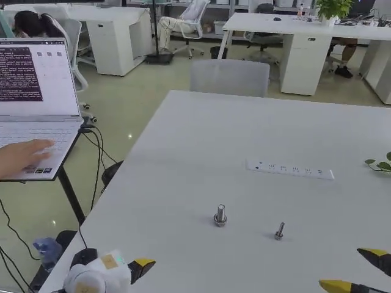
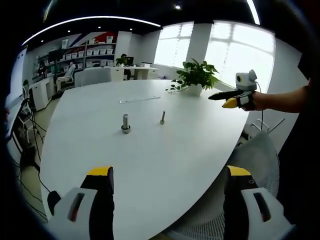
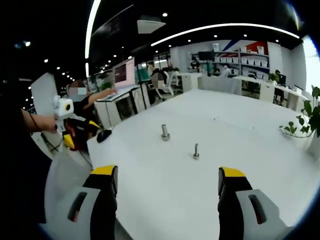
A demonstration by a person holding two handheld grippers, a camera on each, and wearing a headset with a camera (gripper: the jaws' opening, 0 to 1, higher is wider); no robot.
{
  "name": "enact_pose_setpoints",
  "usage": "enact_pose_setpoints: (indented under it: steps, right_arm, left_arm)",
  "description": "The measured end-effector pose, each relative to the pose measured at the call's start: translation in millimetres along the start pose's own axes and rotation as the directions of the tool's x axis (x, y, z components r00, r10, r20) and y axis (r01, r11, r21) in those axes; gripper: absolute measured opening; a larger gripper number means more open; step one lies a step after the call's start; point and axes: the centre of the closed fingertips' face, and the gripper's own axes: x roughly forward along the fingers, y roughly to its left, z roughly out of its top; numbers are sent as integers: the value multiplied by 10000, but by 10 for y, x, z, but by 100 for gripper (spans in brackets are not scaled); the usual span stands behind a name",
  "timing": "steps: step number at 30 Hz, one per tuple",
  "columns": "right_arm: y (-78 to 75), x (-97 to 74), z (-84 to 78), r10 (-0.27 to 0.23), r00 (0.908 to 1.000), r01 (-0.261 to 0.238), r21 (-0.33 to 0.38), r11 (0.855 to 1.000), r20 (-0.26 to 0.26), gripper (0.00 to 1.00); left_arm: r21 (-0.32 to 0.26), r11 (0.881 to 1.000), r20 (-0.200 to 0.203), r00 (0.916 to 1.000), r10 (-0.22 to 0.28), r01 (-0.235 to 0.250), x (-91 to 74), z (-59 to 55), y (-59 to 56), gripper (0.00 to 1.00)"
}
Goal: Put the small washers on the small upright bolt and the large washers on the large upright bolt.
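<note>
Two bolts stand upright on the white table (image 1: 201,152): a large bolt (image 1: 220,215) with a wide base and, to its right, a small bolt (image 1: 280,231). My left gripper (image 1: 142,267) hovers off the table's near left edge, open, nothing between its fingers (image 2: 100,181). My right gripper (image 1: 354,270) hangs at the near right, also open and holding nothing. In the left gripper view the large bolt (image 2: 125,123) and small bolt (image 2: 163,118) stand far ahead, with the right gripper (image 2: 234,98) off to the side. The right gripper view has the large bolt (image 3: 165,132) and small bolt (image 3: 196,151) ahead.
A white power strip (image 1: 290,170) lies behind the bolts. Plant leaves (image 1: 382,163) reach in at the right edge. A laptop (image 1: 36,91) on a stand is left of the table, a hand (image 1: 21,157) on its keys. A grey chair (image 1: 229,76) stands at the far side.
</note>
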Motion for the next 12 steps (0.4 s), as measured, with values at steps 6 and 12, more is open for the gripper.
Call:
enact_pose_setpoints:
  steps: [6, 12]
  right_arm:
    - [22, 5, -360, 83, 9982, -91, -123, 9999, -586, 87]
    - [107, -35, -652, 143, 9959, -145, -17, 9999, -893, 88]
  left_arm:
    - [-225, 9997, 300, 9995, 135, -128, 0, 49, 27, 91]
    - [-371, 9992, 373, 9991, 183, -169, 25, 14, 18, 90]
